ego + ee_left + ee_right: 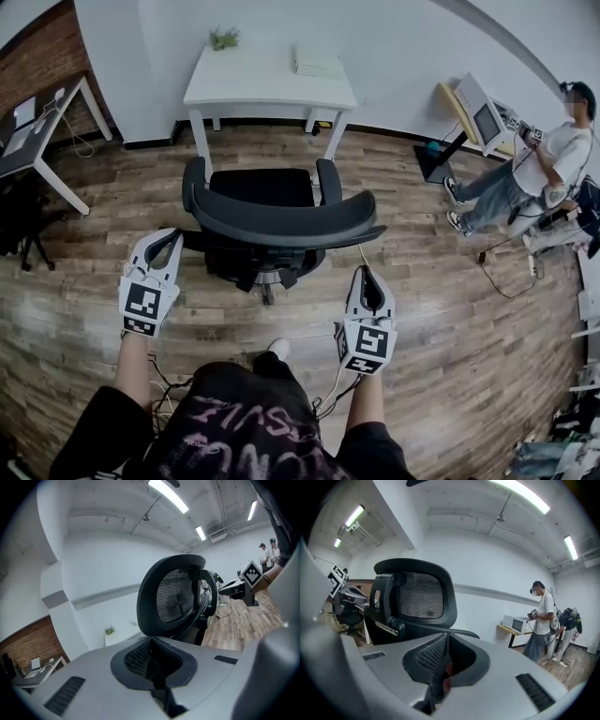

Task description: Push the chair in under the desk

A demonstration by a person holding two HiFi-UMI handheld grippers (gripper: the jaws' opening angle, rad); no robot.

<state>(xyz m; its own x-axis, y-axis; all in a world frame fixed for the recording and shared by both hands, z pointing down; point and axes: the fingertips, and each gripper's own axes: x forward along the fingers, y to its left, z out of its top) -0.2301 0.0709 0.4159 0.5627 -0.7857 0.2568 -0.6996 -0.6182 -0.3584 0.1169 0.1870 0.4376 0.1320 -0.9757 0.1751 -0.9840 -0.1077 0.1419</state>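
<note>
A black office chair [272, 220] stands on the wood floor in front of the white desk [269, 89], pulled out from it, its curved mesh backrest turned toward me. My left gripper [172, 236] is just off the backrest's left end, jaws shut and empty. My right gripper [365, 275] sits a little short of the backrest's right end, also shut with nothing in it. From the left gripper [151, 662] the backrest [176, 597] rises ahead to the right. From the right gripper [442, 670] the backrest [419, 595] stands ahead to the left, apart from the jaws.
A small plant [223, 37] and a white box [317, 64] sit on the desk. A person [539, 164] stands at the right beside a slanted stand with a screen [480, 114]. Another desk [37, 131] is at the left. Cables lie on the floor.
</note>
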